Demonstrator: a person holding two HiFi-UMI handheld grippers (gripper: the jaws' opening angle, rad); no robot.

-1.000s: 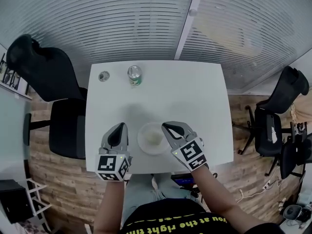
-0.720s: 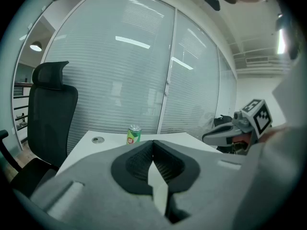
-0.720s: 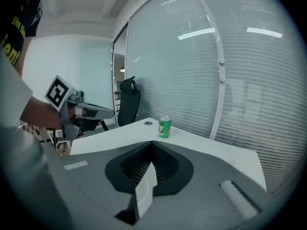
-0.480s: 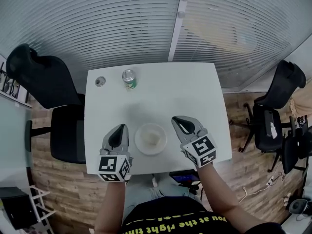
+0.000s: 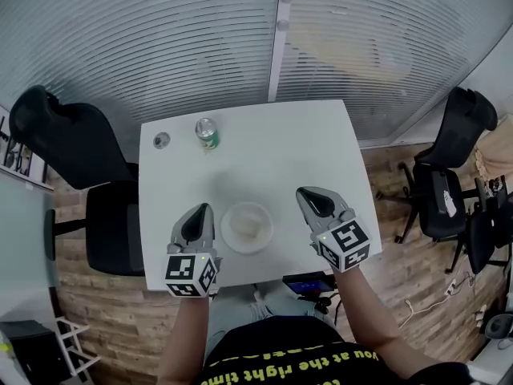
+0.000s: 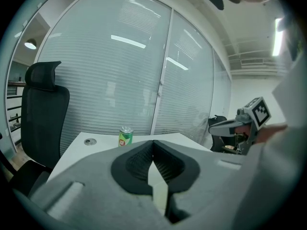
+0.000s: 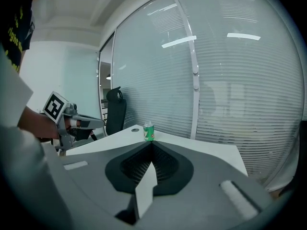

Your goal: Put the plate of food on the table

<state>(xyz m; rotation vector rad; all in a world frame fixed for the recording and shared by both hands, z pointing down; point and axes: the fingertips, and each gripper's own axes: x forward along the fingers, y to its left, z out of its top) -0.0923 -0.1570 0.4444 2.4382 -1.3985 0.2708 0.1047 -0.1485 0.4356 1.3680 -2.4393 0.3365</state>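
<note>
Right gripper (image 5: 309, 196) has drawn away from the plate of food (image 5: 247, 227), now set on the table (image 5: 272, 147). It and the left gripper (image 5: 199, 212) are closed and empty, so the task looks done.

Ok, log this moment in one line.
plate: on table, free | left gripper: shut, empty | right gripper: shut, empty | can: far side

Black T-shirt (image 5: 272, 358), yellow lettering; grey hand-held grippers (image 5: 200, 209) (image 5: 304, 192).
</note>
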